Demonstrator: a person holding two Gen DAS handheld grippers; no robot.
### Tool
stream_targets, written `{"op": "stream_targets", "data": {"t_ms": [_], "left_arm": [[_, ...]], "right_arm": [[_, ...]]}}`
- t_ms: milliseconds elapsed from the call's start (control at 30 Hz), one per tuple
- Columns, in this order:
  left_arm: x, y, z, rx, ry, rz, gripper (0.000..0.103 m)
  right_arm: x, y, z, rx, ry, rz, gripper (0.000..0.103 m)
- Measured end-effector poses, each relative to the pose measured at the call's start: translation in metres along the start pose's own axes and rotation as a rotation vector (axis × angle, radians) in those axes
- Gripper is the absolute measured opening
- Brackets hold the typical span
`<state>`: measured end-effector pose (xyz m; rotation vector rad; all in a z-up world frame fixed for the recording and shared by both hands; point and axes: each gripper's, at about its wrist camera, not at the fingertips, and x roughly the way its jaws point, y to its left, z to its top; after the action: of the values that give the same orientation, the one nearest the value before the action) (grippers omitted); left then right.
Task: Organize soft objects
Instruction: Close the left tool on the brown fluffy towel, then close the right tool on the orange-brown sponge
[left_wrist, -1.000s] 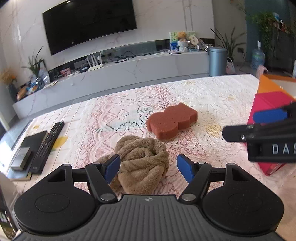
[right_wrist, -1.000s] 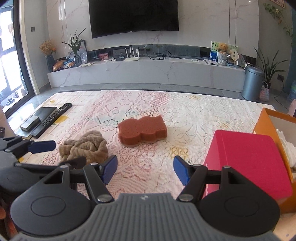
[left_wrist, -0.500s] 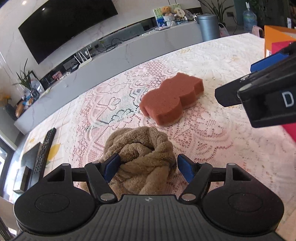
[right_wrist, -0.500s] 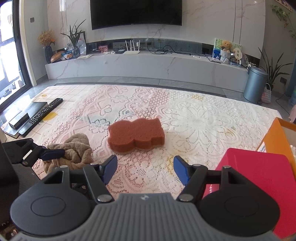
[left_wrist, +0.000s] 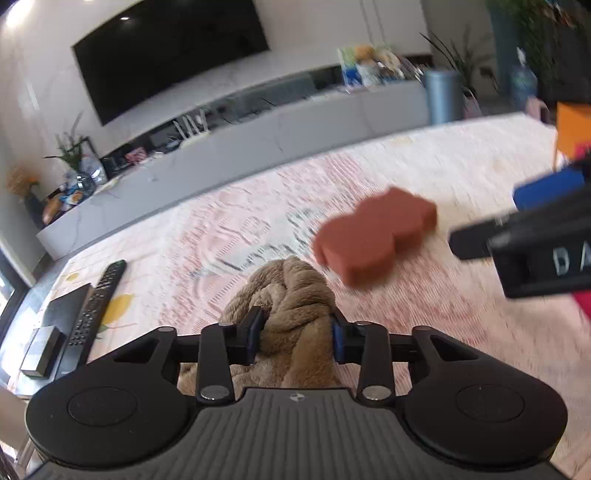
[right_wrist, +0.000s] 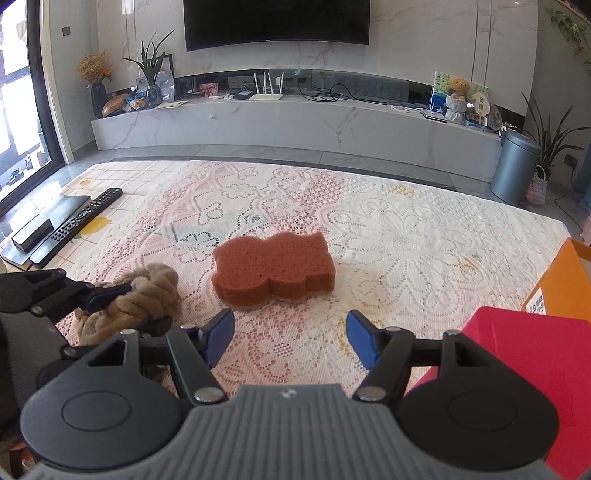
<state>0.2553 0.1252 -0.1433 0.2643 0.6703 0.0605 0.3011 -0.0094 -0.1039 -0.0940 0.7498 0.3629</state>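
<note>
A brown knotted towel (left_wrist: 291, 295) lies on the lace tablecloth (right_wrist: 406, 240). My left gripper (left_wrist: 295, 332) straddles it, its jaws closing, and both blue pads press into the towel's sides. From the right wrist view the same towel (right_wrist: 147, 295) sits at the left with the left gripper (right_wrist: 129, 310) around it. A rust-red sponge (right_wrist: 275, 267) rests in the middle of the table, just beyond my right gripper (right_wrist: 290, 338), which stands open with nothing between its fingers. In the blurred left wrist view the sponge (left_wrist: 373, 236) lies past the towel, to the right.
A red box (right_wrist: 528, 369) and an orange box (right_wrist: 565, 280) stand at the right edge of the table. A black remote (right_wrist: 79, 218) and a flat black device (right_wrist: 33, 232) lie at the far left. Beyond the table runs a long TV bench.
My left gripper moved forward and down over the towel, and its jaws have closed in until the pads squeeze it. The right gripper edged closer to the sponge, still open.
</note>
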Motion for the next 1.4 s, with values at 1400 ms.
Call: {"op": "stream_targets", "data": {"t_ms": [1400], "left_arm": [[0.017,0.048,-0.002,-0.242,-0.080,0.028,0.039]], "right_arm": [[0.097,0.042,0.013,0.222,0.068,-0.033,0.040]]}}
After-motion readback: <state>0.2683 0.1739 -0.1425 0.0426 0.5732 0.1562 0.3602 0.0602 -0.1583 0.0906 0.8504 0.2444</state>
